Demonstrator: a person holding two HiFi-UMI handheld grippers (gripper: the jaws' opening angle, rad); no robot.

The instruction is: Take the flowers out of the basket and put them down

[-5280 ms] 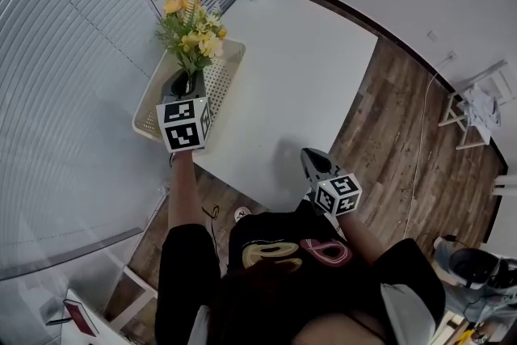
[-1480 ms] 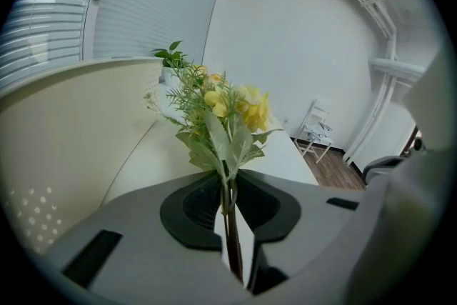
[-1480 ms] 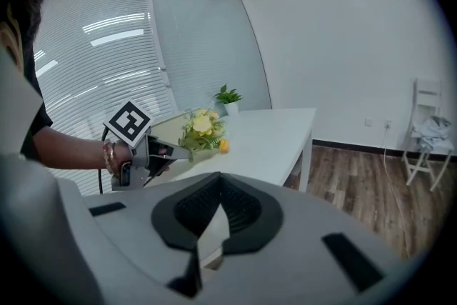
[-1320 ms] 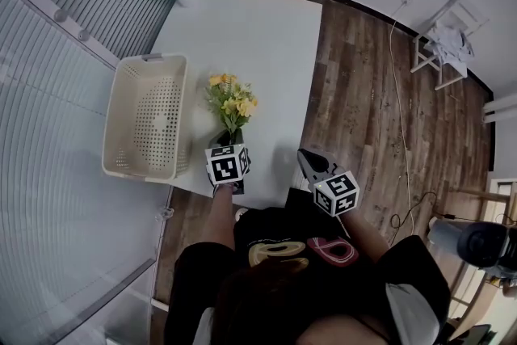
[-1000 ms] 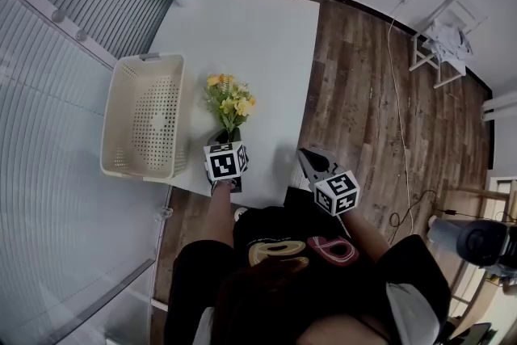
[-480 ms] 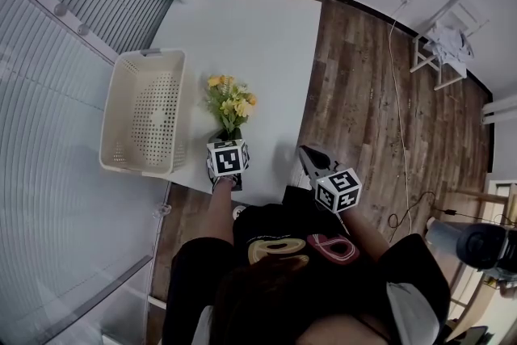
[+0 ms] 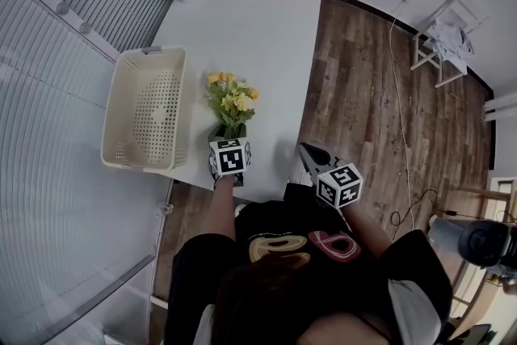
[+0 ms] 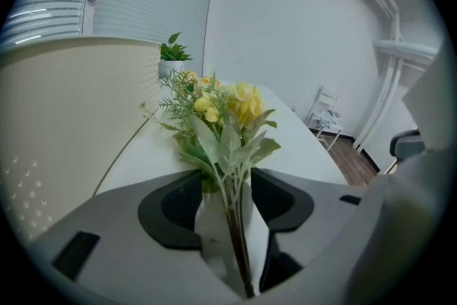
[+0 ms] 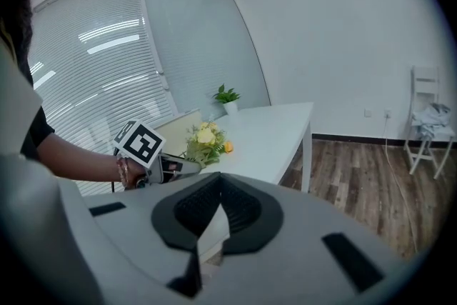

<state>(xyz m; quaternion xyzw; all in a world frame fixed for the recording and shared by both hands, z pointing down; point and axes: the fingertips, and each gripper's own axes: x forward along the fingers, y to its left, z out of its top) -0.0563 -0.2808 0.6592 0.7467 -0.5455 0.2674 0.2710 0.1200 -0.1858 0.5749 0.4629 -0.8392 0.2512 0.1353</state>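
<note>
The jaws of our left hand-held gripper (image 8: 225,178) have just been opening, spread around the stems of the yellow flower bunch (image 7: 231,102) on the white desk (image 7: 262,36) beside the cream perforated basket (image 7: 118,119), so we should retreat straight, snagging nothing.

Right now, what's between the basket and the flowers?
Nothing: the head view shows only bare table between basket and flowers.

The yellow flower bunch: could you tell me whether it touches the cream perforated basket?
Apart. The head view shows a strip of bare white table between the yellow flower bunch and the cream perforated basket.
</note>
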